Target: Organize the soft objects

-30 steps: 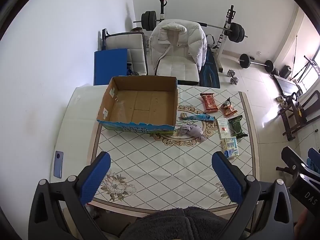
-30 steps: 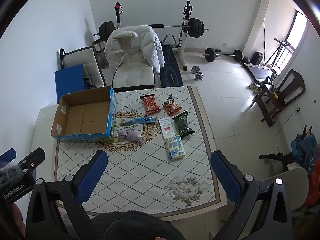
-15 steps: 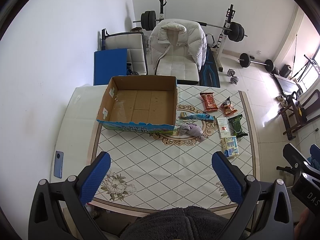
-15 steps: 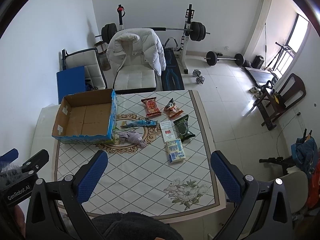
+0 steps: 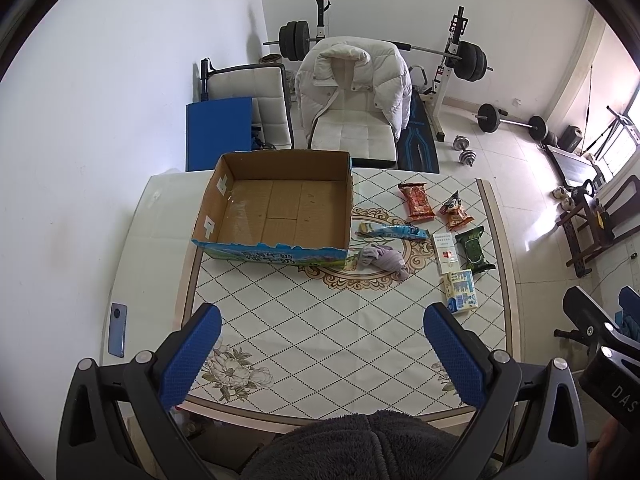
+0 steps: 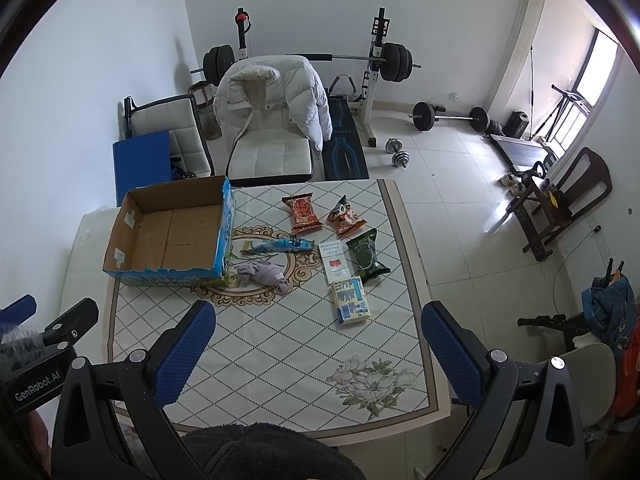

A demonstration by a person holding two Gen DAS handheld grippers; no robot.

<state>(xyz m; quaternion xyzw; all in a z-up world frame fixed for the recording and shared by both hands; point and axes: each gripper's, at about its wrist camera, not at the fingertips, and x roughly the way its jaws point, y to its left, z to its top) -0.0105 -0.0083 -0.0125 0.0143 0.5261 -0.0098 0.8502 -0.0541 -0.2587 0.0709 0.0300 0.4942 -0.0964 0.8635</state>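
- The left gripper (image 5: 322, 354) hangs high above the near edge of the tabletop (image 5: 320, 320), its blue fingers (image 5: 191, 354) spread wide with nothing between them.
- The right gripper (image 6: 316, 354) hangs at a like height, its fingers (image 6: 450, 354) also wide apart and holding nothing.
- An open cardboard box (image 5: 276, 204) sits at the far left of the tabletop, its floor bare.
- A crumpled purple cloth (image 5: 382, 260) lies on the tabletop just beside the box's near right corner.
- A long blue packet (image 5: 394, 233) lies just beyond the cloth.
- Farther right lie a red snack bag (image 5: 416, 202), a smaller orange snack bag (image 5: 455, 214), a dark green pack (image 5: 474, 250), a white carton (image 5: 446, 252) and a blue-and-white tissue pack (image 5: 460, 291), all close together.
- A blue phone (image 5: 117, 330) lies at the tabletop's left edge, well apart from the rest.
- A white padded jacket (image 6: 272, 96) is draped over a chair behind the tabletop.
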